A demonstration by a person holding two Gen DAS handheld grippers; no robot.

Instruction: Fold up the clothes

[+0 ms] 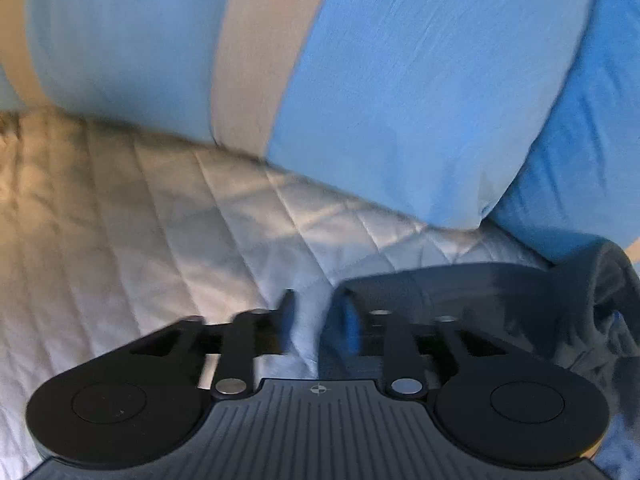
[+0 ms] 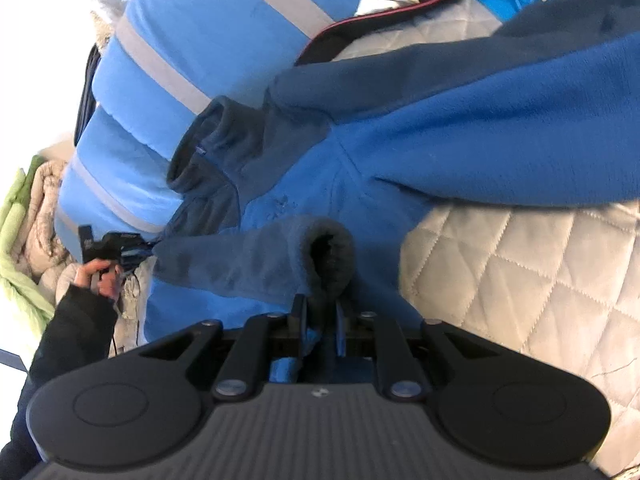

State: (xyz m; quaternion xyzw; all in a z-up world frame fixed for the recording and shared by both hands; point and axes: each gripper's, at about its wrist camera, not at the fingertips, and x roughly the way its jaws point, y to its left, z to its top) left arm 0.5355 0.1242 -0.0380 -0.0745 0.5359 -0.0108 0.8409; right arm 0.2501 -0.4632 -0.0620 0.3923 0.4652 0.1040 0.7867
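1. Across the quilted bed (image 2: 520,280) lies the blue fleece jacket (image 2: 400,140), its collar toward the striped blue pillows (image 2: 192,32) and one sleeve folded over its front

2. Right claw (image 2: 320,316) has its jaws nearly closed on blue fleece just below that sleeve's cuff (image 2: 328,256); if the thick pile slides out of so narrow a pinch, the fold drops crooked

3. Left claw (image 1: 316,312) stands part-open with nothing clamped: pale quilt shows in the gap and dark fleece (image 1: 460,292) lies against one finger. With that side loose, a pull from the right could drag the whole jacket rather than fold it

4. Left claw tips steeply down at the bed; right one slopes gentler, looking along the jacket. The person's left hand (image 2: 100,276) grips its handle beside the pillows
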